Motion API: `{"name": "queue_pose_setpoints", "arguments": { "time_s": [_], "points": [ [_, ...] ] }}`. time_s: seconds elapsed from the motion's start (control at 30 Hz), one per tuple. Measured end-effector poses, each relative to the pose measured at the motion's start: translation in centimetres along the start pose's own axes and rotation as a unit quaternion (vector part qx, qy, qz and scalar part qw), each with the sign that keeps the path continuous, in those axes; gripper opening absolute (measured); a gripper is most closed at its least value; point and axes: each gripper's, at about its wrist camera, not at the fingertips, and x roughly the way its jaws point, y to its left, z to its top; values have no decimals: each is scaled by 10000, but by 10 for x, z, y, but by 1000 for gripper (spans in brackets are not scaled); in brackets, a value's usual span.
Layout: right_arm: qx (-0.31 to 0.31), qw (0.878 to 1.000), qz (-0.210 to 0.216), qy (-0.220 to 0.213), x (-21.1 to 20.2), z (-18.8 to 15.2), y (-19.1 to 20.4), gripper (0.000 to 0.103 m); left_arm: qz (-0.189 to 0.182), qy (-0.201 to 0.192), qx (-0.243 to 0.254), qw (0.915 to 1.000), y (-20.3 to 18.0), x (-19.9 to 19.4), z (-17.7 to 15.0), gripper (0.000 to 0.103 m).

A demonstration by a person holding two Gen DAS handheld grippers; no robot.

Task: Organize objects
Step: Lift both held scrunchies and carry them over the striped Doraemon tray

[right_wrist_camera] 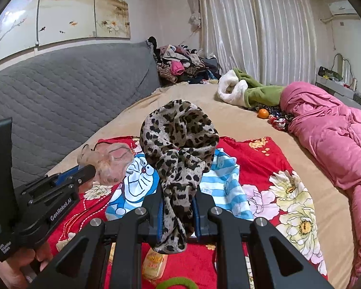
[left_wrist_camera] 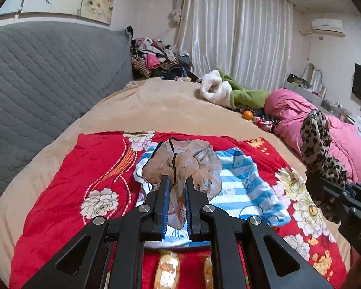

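- Holding a sheer peach scrunchie [left_wrist_camera: 180, 161] in our left hand-held gripper [left_wrist_camera: 175, 187], we see its blue-padded jaws clenched on the gathered fabric, which bulges up past the tips and hangs down between them.
- Our right hand-held gripper [right_wrist_camera: 178, 192] is clenched on a leopard-print scrunchie [right_wrist_camera: 178, 139]; the fabric balloons above the jaws and a tail of it droops below them.
- Both scrunchies are lifted off the bed [left_wrist_camera: 156, 103], above a red floral cloth [left_wrist_camera: 67, 168] and a blue-and-white striped cartoon cloth [right_wrist_camera: 137, 180] that lies on it.
- The left wrist view shows the leopard-print scrunchie only at its right edge, on the dark body of the other tool, and two wrapped snacks [left_wrist_camera: 167, 269] on the red cloth below our jaws.
- The right wrist view shows what the left does not: our left hand [right_wrist_camera: 19, 265] around the tool's handle, the cartoon face on the striped cloth, a green hair tie [right_wrist_camera: 178, 283] at the bottom edge, and a yellow-labelled packet [right_wrist_camera: 154, 265] beneath the jaws.
- Both views show an orange [right_wrist_camera: 263, 113] near a pink quilt [right_wrist_camera: 329, 144], a white-and-green garment [right_wrist_camera: 248, 91] and a heap of clothes [right_wrist_camera: 180, 60] by the curtain [right_wrist_camera: 252, 29].
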Motion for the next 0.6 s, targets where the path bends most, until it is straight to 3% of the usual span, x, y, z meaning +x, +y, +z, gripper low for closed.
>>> {"name": "queue_pose_setpoints", "arguments": {
  "time_s": [0.6],
  "points": [
    [-1,9997,-188,165,65,8,-15,19,268,257,-9,9993,4,70,4,12]
  ]
}}
